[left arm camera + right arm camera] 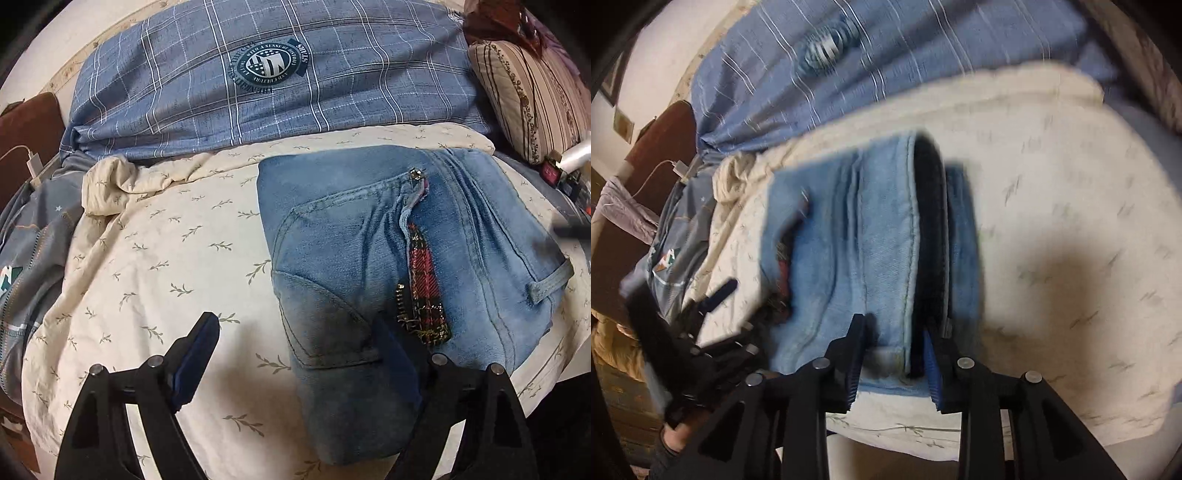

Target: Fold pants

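A: On the bed, where are the jeans (388, 258) found?

B: They are laid folded on the cream sheet (155, 266), below the plaid quilt (258, 74). A pocket, a zip and a red tartan lining (424, 280) are seen in the left wrist view.

A: How are the left tongs (295, 343) set?

B: Wide apart. One finger is held over bare sheet; the other is lost in shadow against the denim, so contact cannot be judged.

A: And the right tongs (894, 354)?

B: They are parted, with the waistband edge (886, 362) seen between the fingers. Whether the cloth is pinched cannot be told; the right wrist view is smeared by motion blur.

A: What else is obscured?

B: The jeans' lower end is cut off behind the left tongs' frame. In the blurred view the left tongs (713, 317) are only a dark shape at the jeans' far side. A striped pillow (524, 99) is clipped by the edge, and the small items beside it cannot be identified.
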Available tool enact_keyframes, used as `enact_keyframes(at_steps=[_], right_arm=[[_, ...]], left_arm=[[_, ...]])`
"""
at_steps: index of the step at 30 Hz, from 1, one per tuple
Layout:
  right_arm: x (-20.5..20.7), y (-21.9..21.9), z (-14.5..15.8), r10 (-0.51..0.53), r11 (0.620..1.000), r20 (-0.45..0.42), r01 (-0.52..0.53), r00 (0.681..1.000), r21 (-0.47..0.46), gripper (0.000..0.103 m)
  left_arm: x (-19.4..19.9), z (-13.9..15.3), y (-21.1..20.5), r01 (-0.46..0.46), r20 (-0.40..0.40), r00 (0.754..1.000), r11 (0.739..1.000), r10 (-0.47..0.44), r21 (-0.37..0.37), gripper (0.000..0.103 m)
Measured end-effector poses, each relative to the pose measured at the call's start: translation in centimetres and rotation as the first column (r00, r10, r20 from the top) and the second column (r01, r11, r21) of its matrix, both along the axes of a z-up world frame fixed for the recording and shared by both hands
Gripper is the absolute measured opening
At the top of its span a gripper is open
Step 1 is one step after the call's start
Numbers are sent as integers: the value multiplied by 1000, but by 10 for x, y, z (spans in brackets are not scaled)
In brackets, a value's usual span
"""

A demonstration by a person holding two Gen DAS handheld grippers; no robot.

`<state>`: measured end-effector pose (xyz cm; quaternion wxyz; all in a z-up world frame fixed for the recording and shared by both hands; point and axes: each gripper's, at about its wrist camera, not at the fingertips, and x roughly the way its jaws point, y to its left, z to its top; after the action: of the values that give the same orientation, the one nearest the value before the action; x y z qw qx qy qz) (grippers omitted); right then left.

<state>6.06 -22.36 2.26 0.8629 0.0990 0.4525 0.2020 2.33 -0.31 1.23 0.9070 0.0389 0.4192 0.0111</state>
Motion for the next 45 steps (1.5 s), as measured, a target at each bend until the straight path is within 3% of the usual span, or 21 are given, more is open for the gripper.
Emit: enact_keyframes(at_steps=[2,4,6,9,11,12,14,15,18,22,24,25,28,30,33,35,36,39,42,43,45], right_arm=[[0,0,33,-3,999,86,-2,996,52,39],[11,9,52,27,993,125,-42,992,114,71],[37,23,54,78,974,107,-99,991,205,71],[77,33,27,76,973,14,-78,997,216,71],[104,27,-25,-2,992,-161,21,987,121,69],[109,21,-50,-8,991,-243,40,970,126,60],[105,6,-57,-31,976,-211,75,977,202,49],[104,4,-54,-39,974,-212,84,977,209,48],[98,12,-39,-27,986,-187,57,982,156,56],[72,20,-11,8,993,-77,1,997,119,66],[73,32,-38,18,998,-160,-26,987,-51,67],[73,33,-47,26,997,-187,-38,982,-64,66],[56,27,-31,-2,1000,-91,0,996,-29,66],[37,32,-11,21,1000,4,-21,1000,-24,67],[21,46,-10,114,991,76,-108,991,-82,72],[31,47,-45,121,984,-37,-124,992,-124,72],[34,40,-58,114,990,-57,-118,992,-72,73],[31,33,-54,131,990,-15,-132,991,-41,72],[31,30,-57,158,987,9,-158,987,-24,72],[31,27,-59,163,987,20,-163,986,-7,73],[31,25,-62,173,985,37,-174,984,20,73]], left_arm=[[0,0,0,4,2,1000,1000,-4,2,86],[1,1,-2,7,3,1000,1000,-7,9,86],[0,1,-4,9,6,1000,1000,-9,14,86],[0,1,0,15,6,1000,1000,-15,-9,86],[-2,4,8,26,11,1000,998,-25,-63,86],[-4,7,15,31,15,999,993,-30,-110,86],[-8,15,29,17,41,999,982,-10,-190,86],[-12,20,42,-12,74,997,970,30,-243,86],[-11,21,63,-102,73,989,952,128,-288,86],[6,-11,40,-69,-83,995,980,54,-186,86],[2,-10,26,-47,-30,999,994,44,-94,86],[1,-7,24,-37,-20,999,996,36,-77,86],[-1,-1,42,-53,-18,999,979,51,-195,86],[2,4,64,-78,-26,997,930,74,-358,86],[22,4,92,-103,-70,995,813,76,-572,86],[40,2,96,-74,-91,996,771,22,-633,86],[53,-4,97,-61,-108,994,740,-15,-670,86],[90,-28,102,-100,-172,984,632,-53,-768,86],[115,-42,100,-136,-198,979,553,-54,-822,85],[121,-45,96,-131,-200,977,544,-69,-829,84],[129,-45,83,-103,-188,977,538,-105,-837,42]])
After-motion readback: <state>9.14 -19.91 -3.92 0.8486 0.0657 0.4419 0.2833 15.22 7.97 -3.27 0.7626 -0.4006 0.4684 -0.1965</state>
